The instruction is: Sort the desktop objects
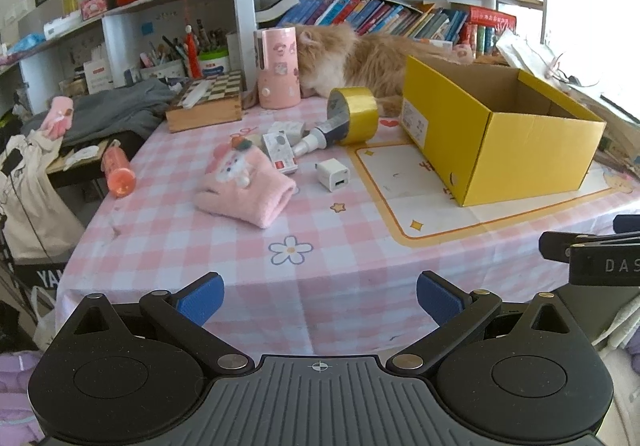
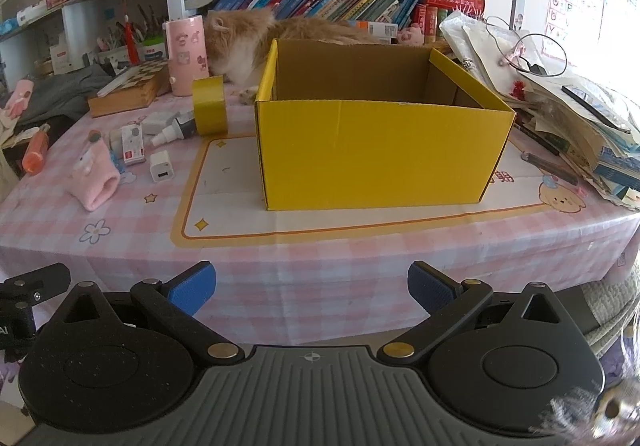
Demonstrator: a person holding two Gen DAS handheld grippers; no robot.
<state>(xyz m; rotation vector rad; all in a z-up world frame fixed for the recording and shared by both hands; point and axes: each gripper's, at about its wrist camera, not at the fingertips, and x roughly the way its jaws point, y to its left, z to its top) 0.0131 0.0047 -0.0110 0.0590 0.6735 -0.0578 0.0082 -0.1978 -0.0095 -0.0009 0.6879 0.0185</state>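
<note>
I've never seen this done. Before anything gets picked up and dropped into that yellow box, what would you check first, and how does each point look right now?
1. Left tool open, holding nothing: ok.
2. Right tool open, holding nothing: ok.
3. Yellow box open on top: ok; its floor is hidden, so whether it is empty: cannot tell.
4. White charger lying apart from its neighbours, easy to grasp: ok.
5. Spray bottle poking into the yellow tape roll: not ok, it may drag the roll.
6. Cat lying behind the items: not ok, it might move.

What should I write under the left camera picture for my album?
Open left gripper faces a pink checked tablecloth scattered with a pink fluffy glove, white charger cube, yellow tape roll and open yellow cardboard box.
</note>
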